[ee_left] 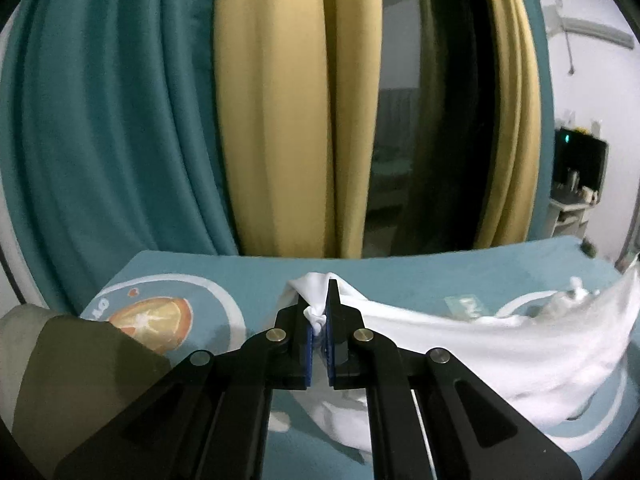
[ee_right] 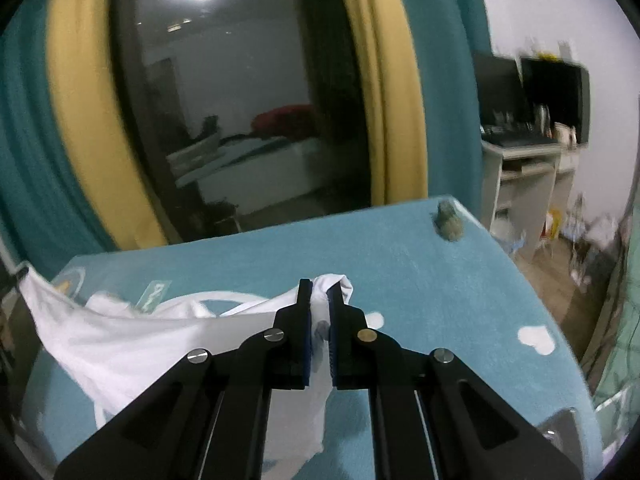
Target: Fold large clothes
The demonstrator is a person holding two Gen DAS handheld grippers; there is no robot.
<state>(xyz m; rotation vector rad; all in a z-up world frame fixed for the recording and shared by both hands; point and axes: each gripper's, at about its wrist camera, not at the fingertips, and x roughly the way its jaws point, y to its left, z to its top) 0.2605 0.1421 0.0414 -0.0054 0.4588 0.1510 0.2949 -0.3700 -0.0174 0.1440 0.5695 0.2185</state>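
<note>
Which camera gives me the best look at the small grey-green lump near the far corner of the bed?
The right wrist view. There the grey-green lump sits clearly on the blue bed cover, beyond the shut right gripper that pinches the white garment. The left wrist view shows only a dark speck at the far right corner, too small to identify.

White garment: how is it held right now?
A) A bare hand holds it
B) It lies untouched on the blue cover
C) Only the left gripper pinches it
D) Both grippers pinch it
D: the left gripper and the right gripper are each shut on bunched fabric of the white garment.
</note>
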